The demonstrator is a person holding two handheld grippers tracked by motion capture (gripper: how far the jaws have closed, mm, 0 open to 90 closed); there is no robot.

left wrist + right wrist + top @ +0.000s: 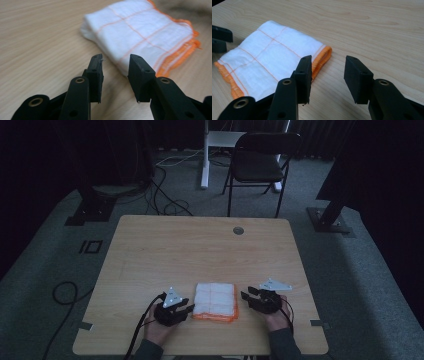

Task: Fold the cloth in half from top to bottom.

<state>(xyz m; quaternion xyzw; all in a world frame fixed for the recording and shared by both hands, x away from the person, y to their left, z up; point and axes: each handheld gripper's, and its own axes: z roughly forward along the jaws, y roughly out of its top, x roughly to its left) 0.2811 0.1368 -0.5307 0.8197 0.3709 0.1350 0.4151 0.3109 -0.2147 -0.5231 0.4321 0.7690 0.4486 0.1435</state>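
Where light fails, chair (260, 162) half-lost beyond table (200, 250) and cloth (215, 301).

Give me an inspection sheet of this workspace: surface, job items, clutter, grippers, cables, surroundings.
Surface: light wooden table with a round grommet near its far edge.
Job's things: folded white cloth with orange grid lines and orange hem, lying flat near the front edge.
Clutter: nothing seen.
Grippers: left gripper beside the cloth's left side, jaws open, nothing between them; right gripper beside its right side, jaws open, nothing between them. Neither touches the cloth.
Cables: a black cable trails from the left gripper over the front edge; more black cables loop on the floor.
Surroundings: grey carpet, black folding chair beyond the table, white stand leg, dark frame feet at both sides.
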